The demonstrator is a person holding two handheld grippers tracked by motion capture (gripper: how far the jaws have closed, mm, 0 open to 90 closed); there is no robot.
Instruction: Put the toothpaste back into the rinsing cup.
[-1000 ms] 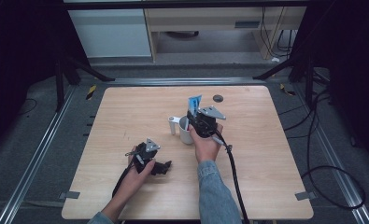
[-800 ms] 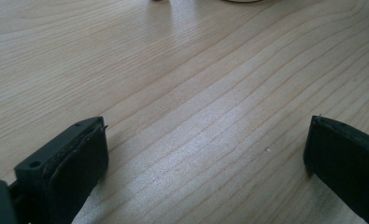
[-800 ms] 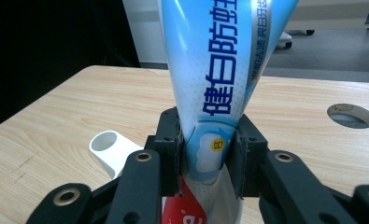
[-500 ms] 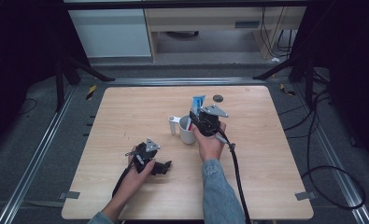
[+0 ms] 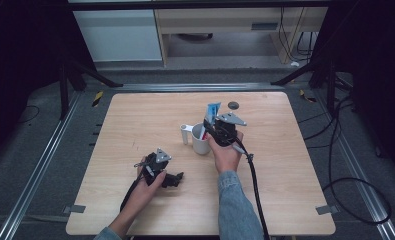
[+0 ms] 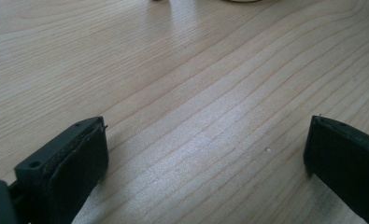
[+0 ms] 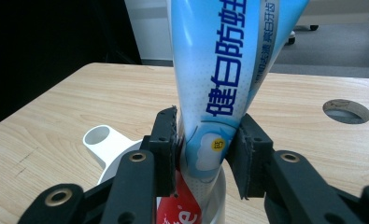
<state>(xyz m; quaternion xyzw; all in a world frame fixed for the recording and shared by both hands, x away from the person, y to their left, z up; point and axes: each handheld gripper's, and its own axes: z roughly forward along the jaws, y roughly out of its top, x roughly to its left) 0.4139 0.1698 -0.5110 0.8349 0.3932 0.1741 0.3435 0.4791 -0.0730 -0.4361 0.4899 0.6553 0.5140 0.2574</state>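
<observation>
My right gripper (image 7: 203, 149) is clamped on a blue-and-white tube (image 7: 224, 79), both jaws pressing its lower body. The tube stands upright with its red end inside a white cup (image 5: 200, 140) near mid-table; the cup's handle (image 7: 108, 142) points left in the high view. A hole (image 7: 346, 110) lies in the table (image 5: 295, 185) behind. My left gripper (image 5: 171, 179) rests low near the front-left, jaws wide apart over bare wood.
</observation>
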